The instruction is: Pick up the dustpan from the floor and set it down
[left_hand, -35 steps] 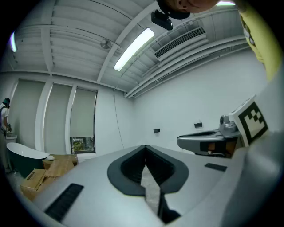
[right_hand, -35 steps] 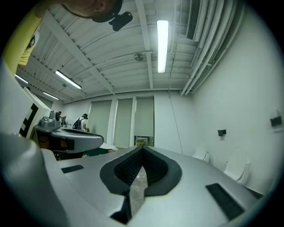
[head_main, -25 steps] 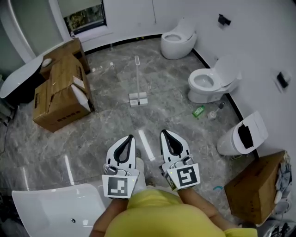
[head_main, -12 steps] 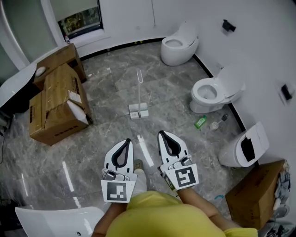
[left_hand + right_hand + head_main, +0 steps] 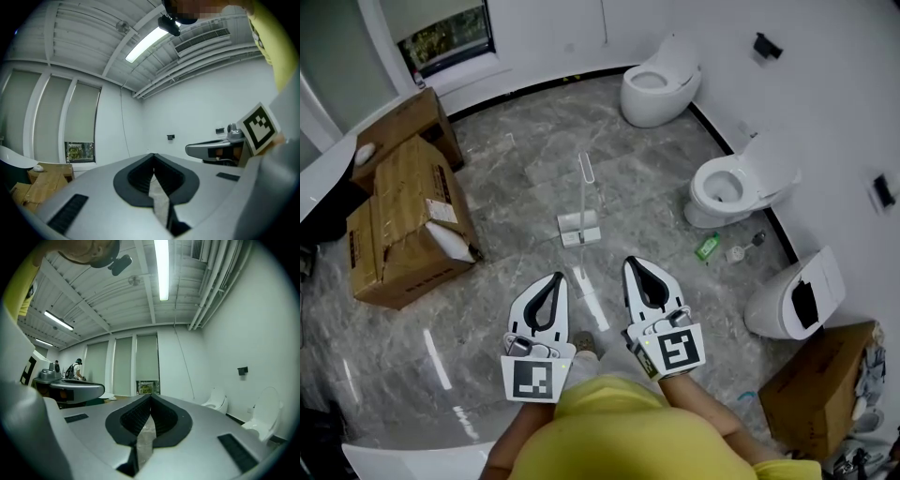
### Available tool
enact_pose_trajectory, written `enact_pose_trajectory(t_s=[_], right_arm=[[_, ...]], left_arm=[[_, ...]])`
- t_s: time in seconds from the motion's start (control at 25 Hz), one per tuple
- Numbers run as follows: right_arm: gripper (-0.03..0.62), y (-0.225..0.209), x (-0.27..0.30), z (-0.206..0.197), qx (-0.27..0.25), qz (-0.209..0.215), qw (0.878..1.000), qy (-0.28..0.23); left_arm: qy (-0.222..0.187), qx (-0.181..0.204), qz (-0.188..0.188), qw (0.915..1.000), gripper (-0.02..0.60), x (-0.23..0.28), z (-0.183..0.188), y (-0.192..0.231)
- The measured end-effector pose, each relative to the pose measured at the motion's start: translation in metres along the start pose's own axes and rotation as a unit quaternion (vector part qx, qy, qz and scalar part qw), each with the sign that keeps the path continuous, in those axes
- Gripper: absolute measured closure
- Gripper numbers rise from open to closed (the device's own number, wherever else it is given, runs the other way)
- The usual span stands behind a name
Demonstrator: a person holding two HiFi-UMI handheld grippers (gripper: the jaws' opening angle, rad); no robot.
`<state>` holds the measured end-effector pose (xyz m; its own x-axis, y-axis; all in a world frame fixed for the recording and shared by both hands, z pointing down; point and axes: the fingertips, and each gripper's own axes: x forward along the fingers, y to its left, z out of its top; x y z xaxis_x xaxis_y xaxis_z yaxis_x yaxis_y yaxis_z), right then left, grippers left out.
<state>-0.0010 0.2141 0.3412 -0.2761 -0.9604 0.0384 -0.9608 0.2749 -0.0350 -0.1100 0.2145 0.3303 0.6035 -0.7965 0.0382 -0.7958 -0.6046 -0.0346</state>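
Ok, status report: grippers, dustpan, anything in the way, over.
Left gripper shut, empty; right gripper shut, empty. Dustpan on the floor ahead, untouched. Cardboard boxes off to the left, toilet to the right, neither in the path.

readable text: none

no word, number or brand is legible in any view. cardboard box (image 5: 403,225): dark print on its top face, too small to read. green bottle (image 5: 704,247) on the floor: label not resolved. marker cube (image 5: 532,378) of the left gripper (image 5: 555,278), and the like cube (image 5: 673,351) of the right gripper (image 5: 634,265): each bears a black-and-white square block pattern, no letters. the same kind of pattern shows at the right edge of the left gripper view.
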Motion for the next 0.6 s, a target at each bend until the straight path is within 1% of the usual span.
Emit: enact_pose_trajectory(t_s=[0.12, 0.24, 0.32, 0.44, 0.6], right_arm=[[0.580, 0.000, 0.012, -0.001, 0.001, 0.001, 1.000, -0.013], [0.576, -0.010, 0.024, -0.008, -0.001, -0.006, 1.000, 0.017], [0.572, -0.015, 0.035, -0.010, 0.000, -0.005, 1.000, 0.023], [0.562, -0.025, 0.058, -0.012, 0.001, 0.005, 1.000, 0.018], [0.554, -0.038, 0.096, -0.015, -0.007, 0.035, 0.999, 0.000]], left_arm=[[0.001, -0.001, -0.009, 1.0000, 0.578, 0.010, -0.003, 0.007], [0.005, -0.009, -0.015, 0.9998, 0.578, 0.024, -0.006, 0.010], [0.006, -0.012, -0.015, 0.9998, 0.578, 0.034, -0.007, 0.015], [0.009, -0.010, -0.012, 0.9998, 0.578, 0.052, -0.009, 0.024], [0.018, -0.009, -0.009, 0.9998, 0.578, 0.089, -0.018, 0.038]])
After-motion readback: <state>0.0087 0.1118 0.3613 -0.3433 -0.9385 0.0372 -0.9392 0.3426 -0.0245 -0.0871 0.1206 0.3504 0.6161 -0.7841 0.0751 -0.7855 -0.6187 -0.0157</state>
